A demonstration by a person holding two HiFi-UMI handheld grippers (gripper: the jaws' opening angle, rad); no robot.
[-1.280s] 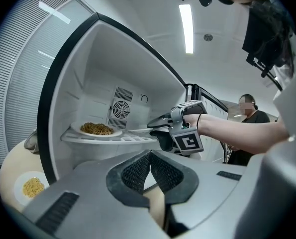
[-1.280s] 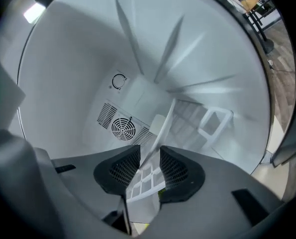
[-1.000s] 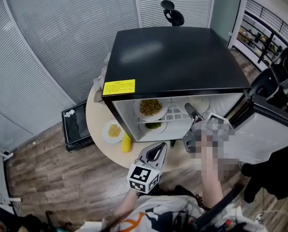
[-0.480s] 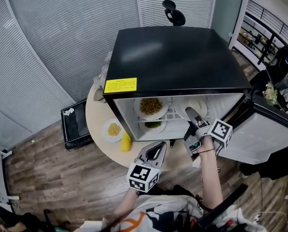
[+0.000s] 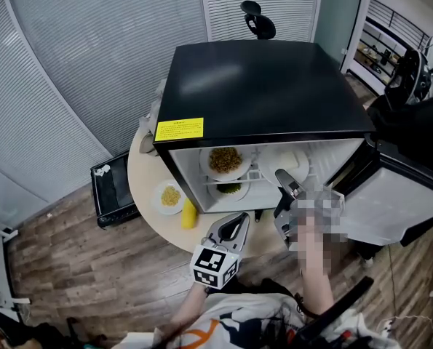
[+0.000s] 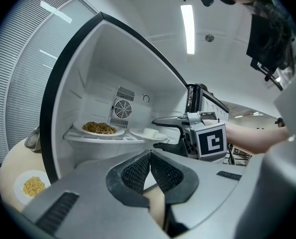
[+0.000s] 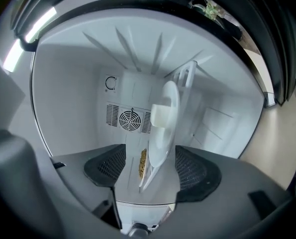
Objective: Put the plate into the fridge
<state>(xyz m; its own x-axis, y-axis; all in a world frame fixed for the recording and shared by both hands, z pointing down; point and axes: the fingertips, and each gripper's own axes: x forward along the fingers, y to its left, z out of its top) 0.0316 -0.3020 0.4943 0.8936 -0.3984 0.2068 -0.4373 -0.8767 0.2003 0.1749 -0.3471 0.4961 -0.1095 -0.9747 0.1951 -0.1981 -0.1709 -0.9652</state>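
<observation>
The black-topped fridge point(image 5: 260, 86) stands open. A white plate point(image 5: 285, 164) with a white block on it lies on the upper shelf at the right, beside a plate of brown food point(image 5: 225, 161). My right gripper point(image 5: 283, 184) is open at the shelf's front, its jaws one above and one below the white plate's point(image 6: 147, 133) near rim. In the right gripper view that plate point(image 7: 162, 128) shows edge-on between the spread jaws of the right gripper point(image 7: 148, 156). My left gripper point(image 5: 234, 227) hangs shut and empty in front of the fridge; its own view shows the closed left gripper point(image 6: 150, 156).
A plate of green food point(image 5: 229, 190) sits on the lower shelf. On the round table point(image 5: 147, 187) left of the fridge lie a plate of yellow food point(image 5: 170, 195) and a yellow object point(image 5: 190, 213). The fridge door point(image 5: 391, 202) swings out right, with a person point(image 5: 412, 122) behind it.
My right gripper has drawn slightly back toward me at the shelf's front. The left gripper has stayed put. The person at the right has shifted.
</observation>
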